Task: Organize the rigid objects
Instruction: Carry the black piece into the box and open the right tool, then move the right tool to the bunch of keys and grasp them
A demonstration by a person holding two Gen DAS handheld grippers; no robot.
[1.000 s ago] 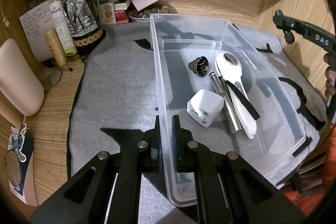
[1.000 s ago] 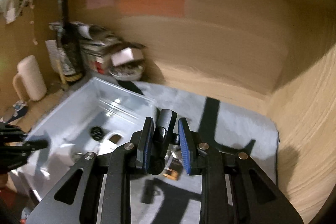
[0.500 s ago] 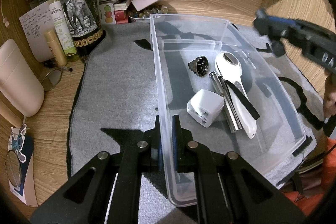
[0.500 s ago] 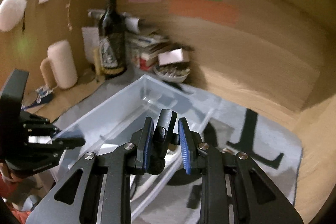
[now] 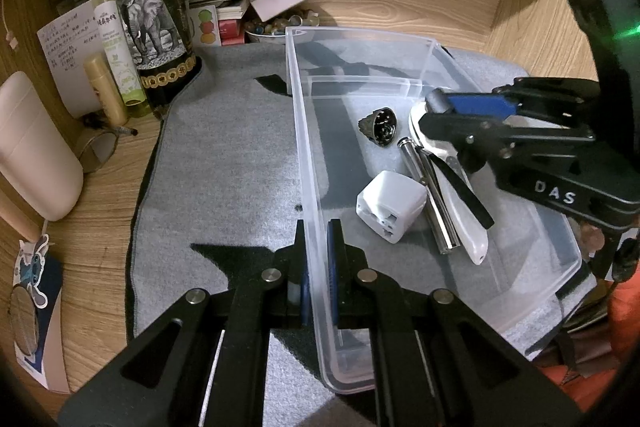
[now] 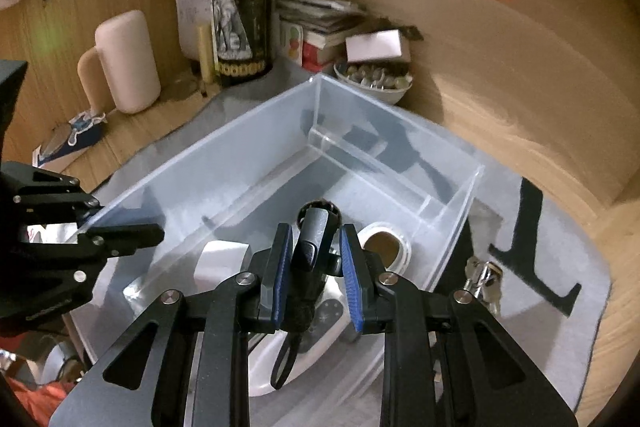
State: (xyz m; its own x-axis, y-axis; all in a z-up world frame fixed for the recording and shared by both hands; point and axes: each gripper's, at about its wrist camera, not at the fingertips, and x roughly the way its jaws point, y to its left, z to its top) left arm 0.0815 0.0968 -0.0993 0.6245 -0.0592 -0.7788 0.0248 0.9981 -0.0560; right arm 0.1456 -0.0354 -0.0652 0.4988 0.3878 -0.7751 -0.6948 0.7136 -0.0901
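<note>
A clear plastic bin [image 5: 298,99] lies on a grey mat [image 5: 224,155]. My left gripper [image 5: 316,227] is shut on the bin's near left wall. Inside lie a white plug adapter [image 5: 390,205], a silver metal tube [image 5: 428,195], a white handheld device [image 5: 460,223] and a dark ridged round piece [image 5: 380,125]. My right gripper [image 6: 314,231] hangs over the bin's inside, shut on a dark flashlight [image 6: 312,247] with a black wrist loop dangling below. In the left wrist view the right gripper [image 5: 434,109] reaches in from the right, above the white device.
A wine bottle [image 5: 154,11], a spray bottle [image 5: 116,39] and a bowl of beads [image 6: 374,83] stand at the back left. A pale pink container [image 5: 32,147] is at the left. Keys [image 6: 484,279] lie on the mat right of the bin. Wooden walls close the back and right.
My right gripper has swung in from the right and sunk over the bin, with the flashlight still in it. The left gripper and the bin have stayed put.
</note>
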